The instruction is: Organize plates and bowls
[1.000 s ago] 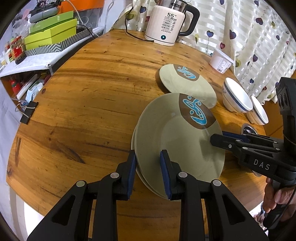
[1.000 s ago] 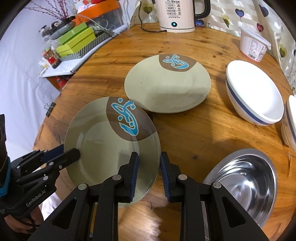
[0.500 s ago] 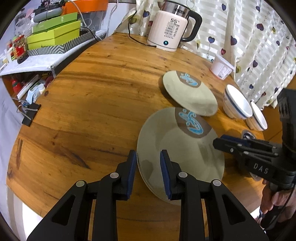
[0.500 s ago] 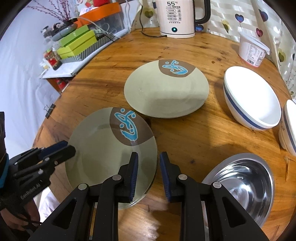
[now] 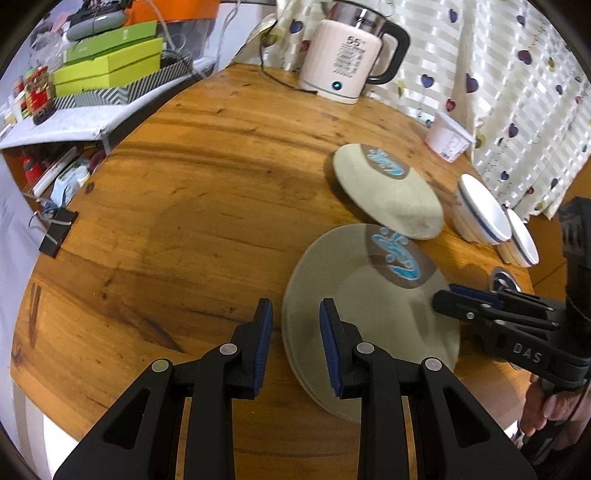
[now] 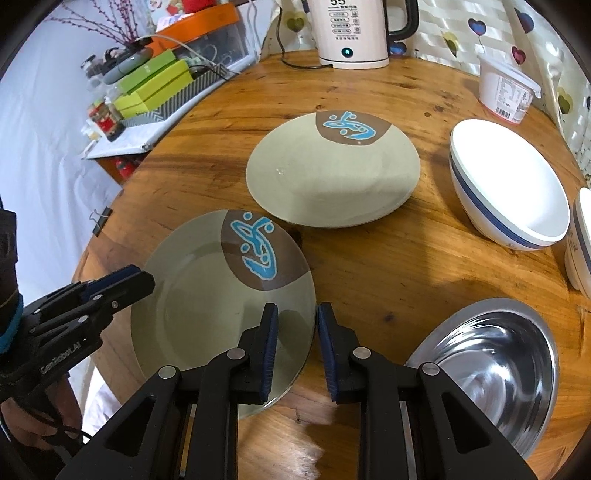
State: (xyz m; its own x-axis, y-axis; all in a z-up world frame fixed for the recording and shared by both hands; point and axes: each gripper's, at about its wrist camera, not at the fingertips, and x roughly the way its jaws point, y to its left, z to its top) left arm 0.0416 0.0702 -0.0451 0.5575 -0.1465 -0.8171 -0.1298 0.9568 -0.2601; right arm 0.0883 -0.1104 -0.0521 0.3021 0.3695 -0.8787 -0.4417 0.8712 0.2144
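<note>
The jaws of my left gripper (image 5: 295, 345) are standing apart astride the plate (image 5: 369, 314) rim. Those of my right gripper (image 6: 297, 341) have just been closing astride the opposite rim; I cannot tell whether they are pinching. The olive, fish-marked plate is lying well away from the kettle (image 5: 343, 55). Both grippers are pointing steeply down.

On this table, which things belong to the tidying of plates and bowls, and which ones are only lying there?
Part of the job:
near fish plate
far fish plate
large white bowl
small white bowl
steel bowl

Just lying about:
electric kettle
white tub
green boxes
binder clip
</note>
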